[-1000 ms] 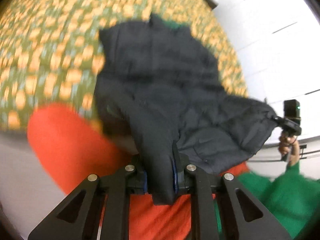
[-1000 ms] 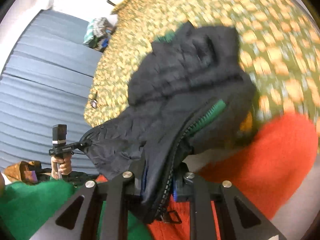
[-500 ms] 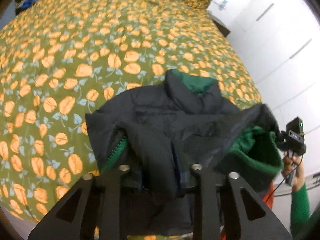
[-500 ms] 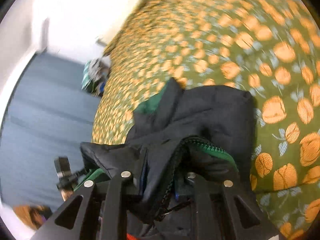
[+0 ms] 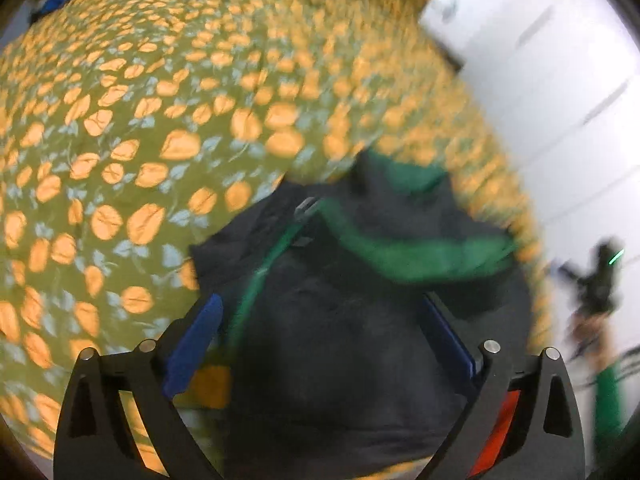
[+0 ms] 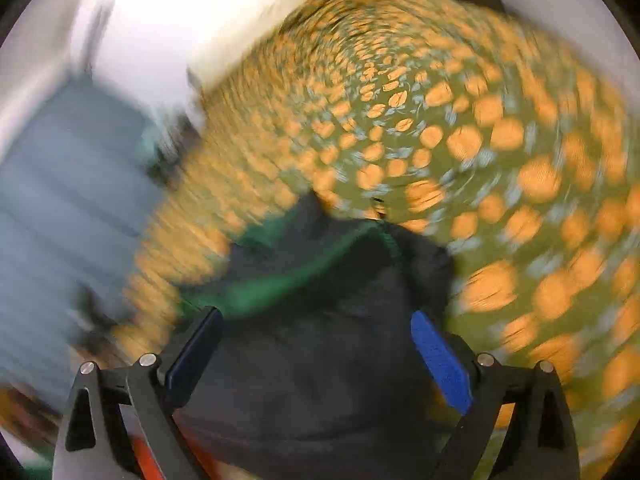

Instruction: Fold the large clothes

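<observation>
A dark padded jacket (image 5: 352, 320) with green lining and a green zip lies folded over on the flowered bedspread (image 5: 120, 128). My left gripper (image 5: 320, 308) hangs just over it, its jaws opening wide, and the blue pads (image 5: 196, 336) stand clear of the cloth on either side. In the right wrist view the same jacket (image 6: 320, 340) fills the space below my right gripper (image 6: 316, 328), whose jaws are also opening, with the blue pads (image 6: 436, 356) apart and pressing on nothing. Both views are blurred.
The green bedspread with orange flowers (image 6: 500, 152) stretches far beyond the jacket. White cupboard doors (image 5: 560, 80) stand at the right in the left wrist view. A grey-blue curtain (image 6: 60, 200) hangs at the left in the right wrist view.
Both grippers carried the jacket's edge forward over the bed and down, folding it onto itself. Both then let go of the cloth and their jaws spread wide.
</observation>
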Demonstrator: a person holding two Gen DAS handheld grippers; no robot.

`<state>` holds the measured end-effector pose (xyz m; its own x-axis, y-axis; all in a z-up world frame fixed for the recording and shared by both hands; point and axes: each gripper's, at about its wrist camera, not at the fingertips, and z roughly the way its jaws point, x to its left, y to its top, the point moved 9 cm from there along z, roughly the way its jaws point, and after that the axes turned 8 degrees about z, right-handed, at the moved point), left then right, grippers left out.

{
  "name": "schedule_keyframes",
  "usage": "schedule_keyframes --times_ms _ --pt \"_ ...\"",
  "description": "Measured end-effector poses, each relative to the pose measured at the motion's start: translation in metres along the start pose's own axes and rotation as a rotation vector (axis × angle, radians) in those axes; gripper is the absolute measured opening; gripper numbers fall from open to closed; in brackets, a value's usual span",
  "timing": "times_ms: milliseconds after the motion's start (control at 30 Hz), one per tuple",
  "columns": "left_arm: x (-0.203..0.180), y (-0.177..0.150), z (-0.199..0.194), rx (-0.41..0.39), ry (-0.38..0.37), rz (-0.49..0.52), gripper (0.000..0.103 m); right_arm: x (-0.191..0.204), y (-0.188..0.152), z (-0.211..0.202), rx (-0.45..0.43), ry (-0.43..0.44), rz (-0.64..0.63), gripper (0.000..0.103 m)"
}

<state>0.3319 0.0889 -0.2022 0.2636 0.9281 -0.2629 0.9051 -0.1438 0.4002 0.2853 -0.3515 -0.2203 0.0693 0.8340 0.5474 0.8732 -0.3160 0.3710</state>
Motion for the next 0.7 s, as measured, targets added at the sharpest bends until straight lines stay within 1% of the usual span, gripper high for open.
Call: schedule_keyframes --times_ms 33,67,100,167,200,233,267,300,333,367,400,433,500,533,600,633,700 --pt "0.005 -0.004 0.016 0.037 0.051 0.025 0.097 0.000 -0.003 0.014 0.029 -0.075 -0.073 0.097" --pt "0.008 -0.006 0.029 0.064 0.085 0.042 0.096 0.000 -0.005 0.025 0.049 -0.116 -0.113 0.097" --pt "0.010 -0.008 0.038 0.080 0.102 0.048 0.095 -0.001 -0.007 0.040 0.073 -0.159 -0.155 0.097" --pt "0.014 -0.008 0.057 0.097 0.132 0.051 0.087 -0.010 -0.007 0.069 0.104 -0.221 -0.183 0.097" --pt "0.015 -0.008 0.063 0.096 0.122 0.035 0.083 -0.018 -0.007 0.082 0.118 -0.246 -0.158 0.097" --pt "0.015 -0.007 0.066 0.090 0.103 0.017 0.069 -0.026 -0.007 0.092 0.132 -0.239 -0.107 0.096" --pt "0.015 -0.006 0.066 0.084 0.100 0.004 0.054 -0.032 -0.010 0.093 0.139 -0.214 -0.063 0.096" --pt "0.017 -0.004 0.064 0.074 0.121 0.000 0.043 -0.035 -0.008 0.095 0.135 -0.183 -0.009 0.083" --pt "0.019 -0.001 0.060 0.062 0.161 -0.003 0.023 -0.034 -0.005 0.093 0.114 -0.167 0.005 0.056" --pt "0.021 0.003 0.055 0.047 0.190 -0.009 0.016 -0.031 -0.003 0.089 0.092 -0.177 -0.011 0.041" --pt "0.019 0.006 0.047 0.027 0.197 -0.013 0.015 -0.025 0.001 0.083 0.061 -0.210 -0.054 0.021" --pt "0.017 0.014 0.039 -0.006 0.196 -0.019 0.013 -0.020 0.005 0.077 0.033 -0.251 -0.104 0.018" --pt "0.013 0.031 0.025 -0.077 0.215 -0.012 0.012 -0.001 0.016 0.056 -0.047 -0.321 -0.198 0.017" --pt "0.010 0.042 0.018 -0.121 0.241 0.004 0.012 0.011 0.024 0.045 -0.098 -0.342 -0.229 0.017" --pt "0.006 0.059 0.013 -0.185 0.300 0.021 0.012 0.028 0.041 0.029 -0.182 -0.366 -0.275 0.017" --pt "0.006 0.066 0.016 -0.205 0.328 0.021 0.012 0.035 0.051 0.024 -0.228 -0.381 -0.288 0.017" --pt "0.012 0.074 0.034 -0.218 0.393 0.030 0.013 0.034 0.063 0.030 -0.253 -0.408 -0.265 0.017"
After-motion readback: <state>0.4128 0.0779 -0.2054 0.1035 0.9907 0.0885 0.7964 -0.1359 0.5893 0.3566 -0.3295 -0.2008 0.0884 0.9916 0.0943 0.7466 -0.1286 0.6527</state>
